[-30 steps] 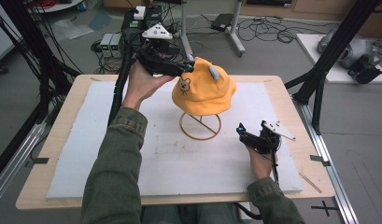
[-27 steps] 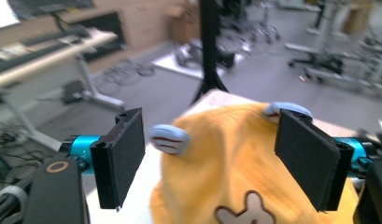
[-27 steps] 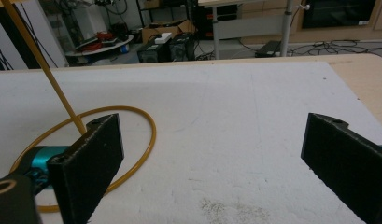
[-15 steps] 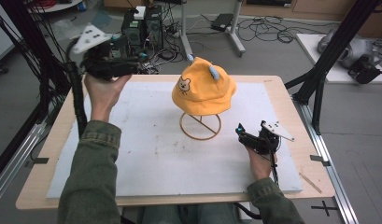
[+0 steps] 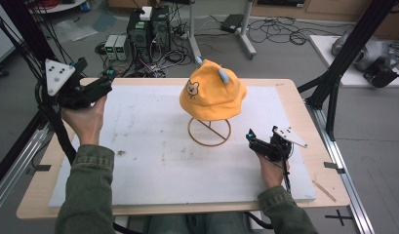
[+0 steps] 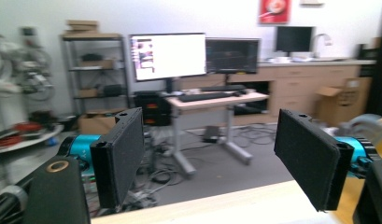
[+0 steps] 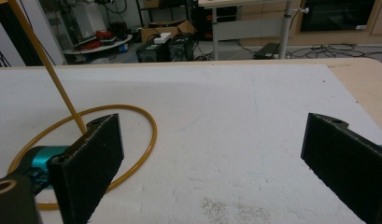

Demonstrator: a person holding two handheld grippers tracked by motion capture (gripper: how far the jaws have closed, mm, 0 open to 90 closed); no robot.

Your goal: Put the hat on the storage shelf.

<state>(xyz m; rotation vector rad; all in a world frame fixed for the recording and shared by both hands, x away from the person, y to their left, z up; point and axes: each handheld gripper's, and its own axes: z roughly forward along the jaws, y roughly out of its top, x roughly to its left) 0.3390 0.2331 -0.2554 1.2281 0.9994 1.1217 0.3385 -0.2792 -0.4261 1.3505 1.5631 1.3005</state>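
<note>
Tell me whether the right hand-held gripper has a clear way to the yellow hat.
Probably yes: the right hand-held gripper stands open beside the stand's ring, with bare white mat between it and the yellow hat above.

You have an orange-yellow hat [image 5: 212,91] with pale blue horns and a small bear face, on a golden wire stand [image 5: 209,132], over a white mat [image 5: 153,146] with grey smudges.
</note>
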